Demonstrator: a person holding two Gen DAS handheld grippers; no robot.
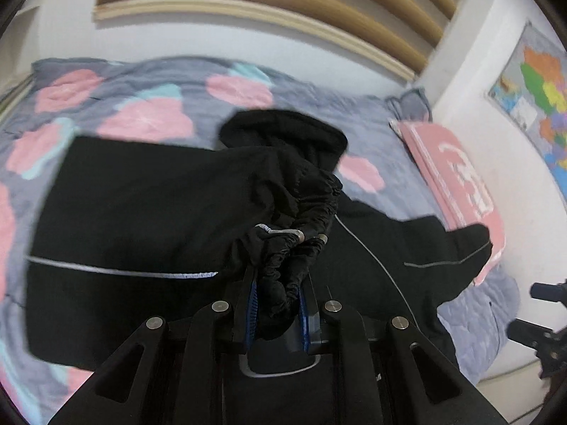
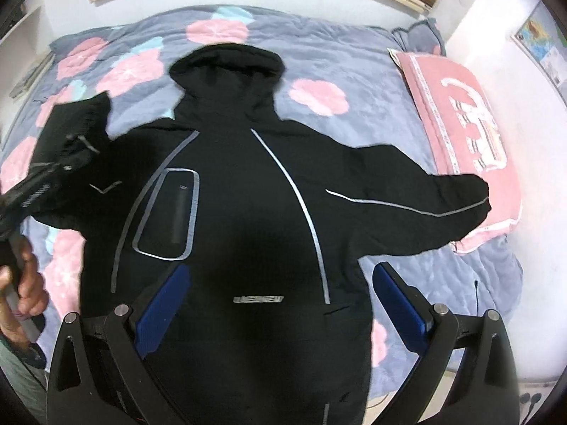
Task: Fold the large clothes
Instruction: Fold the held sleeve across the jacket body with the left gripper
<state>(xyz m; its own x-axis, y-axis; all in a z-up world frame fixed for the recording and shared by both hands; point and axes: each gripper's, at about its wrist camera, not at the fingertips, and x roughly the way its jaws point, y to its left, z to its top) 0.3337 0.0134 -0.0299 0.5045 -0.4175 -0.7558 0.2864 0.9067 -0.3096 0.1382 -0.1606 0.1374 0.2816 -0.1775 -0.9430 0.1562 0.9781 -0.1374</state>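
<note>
Left gripper [image 1: 276,297] clamped shut on the gathered sleeve cuff [image 1: 301,233], lifted at far left of the black jacket [image 2: 248,212] spread across the floral quilt [image 2: 372,81]. Could slip or drag the body askew. Right gripper [image 2: 280,315] wide open, empty, above the hem.

Left gripper [image 1: 276,304] clamped on cloth – right gripper [image 2: 280,304] wide apart
</note>
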